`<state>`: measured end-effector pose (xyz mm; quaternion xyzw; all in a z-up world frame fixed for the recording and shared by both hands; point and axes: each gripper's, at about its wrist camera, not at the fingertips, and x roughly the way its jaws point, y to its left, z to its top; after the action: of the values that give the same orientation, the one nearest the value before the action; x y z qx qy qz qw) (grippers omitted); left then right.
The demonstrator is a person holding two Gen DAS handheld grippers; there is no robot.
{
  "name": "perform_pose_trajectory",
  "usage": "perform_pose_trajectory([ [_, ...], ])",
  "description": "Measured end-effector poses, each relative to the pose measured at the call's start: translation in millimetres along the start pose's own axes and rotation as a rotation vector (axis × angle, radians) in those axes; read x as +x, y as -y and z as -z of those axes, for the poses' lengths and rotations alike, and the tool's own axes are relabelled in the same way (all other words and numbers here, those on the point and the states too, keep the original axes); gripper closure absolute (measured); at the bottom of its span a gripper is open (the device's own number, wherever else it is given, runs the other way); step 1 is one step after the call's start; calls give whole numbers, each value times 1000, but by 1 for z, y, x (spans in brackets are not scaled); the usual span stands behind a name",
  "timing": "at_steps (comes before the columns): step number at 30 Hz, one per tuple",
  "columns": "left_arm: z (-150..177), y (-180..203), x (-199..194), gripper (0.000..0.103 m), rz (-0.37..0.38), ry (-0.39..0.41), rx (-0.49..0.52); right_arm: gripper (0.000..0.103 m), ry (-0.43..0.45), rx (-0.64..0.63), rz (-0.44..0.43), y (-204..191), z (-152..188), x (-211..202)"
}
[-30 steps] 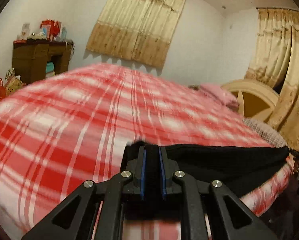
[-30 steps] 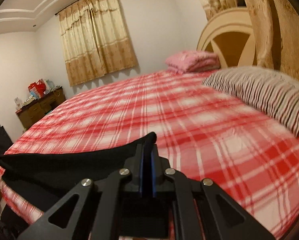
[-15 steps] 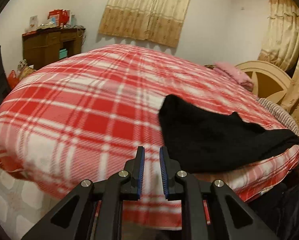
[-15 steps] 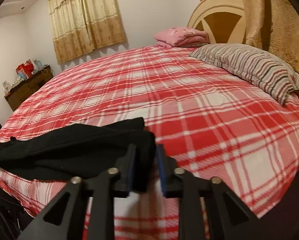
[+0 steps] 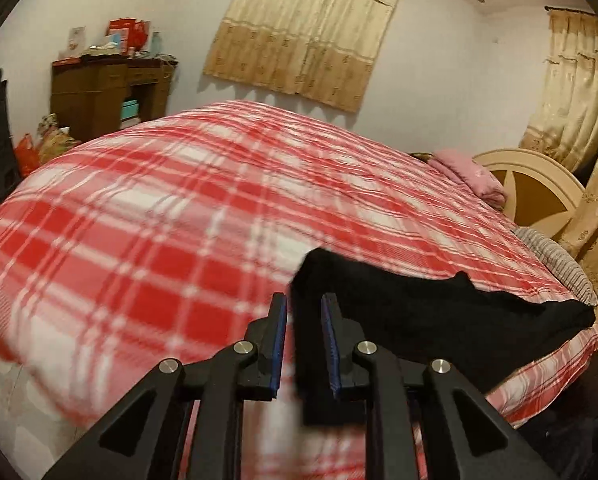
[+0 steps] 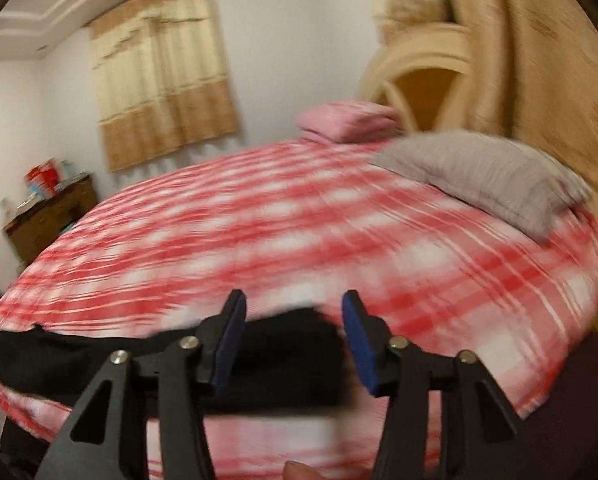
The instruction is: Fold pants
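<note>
Black pants (image 5: 439, 312) lie blurred between each hand-held gripper's parted jaws, left (image 5: 303, 340) and right (image 6: 295, 340).

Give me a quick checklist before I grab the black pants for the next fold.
1. Left gripper open: ok, a gap shows between its blue pads.
2. Right gripper open: ok, jaws spread wide.
3. Black pants released: ok, they lie on the red-and-white plaid bedspread, neither gripper clamping them.
4. Pants fully on the bed: not ok, one edge hangs over the near side.
5. Fabric flat and aligned: cannot tell, motion blur hides the folds.
6. Room to fold: ok, the grey striped pillow and pink folded blanket sit apart from the pants.
</note>
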<state>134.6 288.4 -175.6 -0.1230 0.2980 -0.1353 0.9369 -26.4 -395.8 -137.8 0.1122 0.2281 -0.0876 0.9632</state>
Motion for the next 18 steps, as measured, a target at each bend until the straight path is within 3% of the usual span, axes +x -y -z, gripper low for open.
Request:
perform_pose_trajectory([
  [2,-4,8,20,84,7,-30,14,45,-12,-53,-77,-41,-11,12],
  [6,-4,17,47,84,0,-86,24,45,-131,-145,-275,-141,-15,61],
  [12,-2,18,48,85,-36,-97,22,45,-310,-286,-571,-293,18,125],
  [18,-4,30,38,85,-32,-84,56,49,-438,-401,-738,-409,58,172],
])
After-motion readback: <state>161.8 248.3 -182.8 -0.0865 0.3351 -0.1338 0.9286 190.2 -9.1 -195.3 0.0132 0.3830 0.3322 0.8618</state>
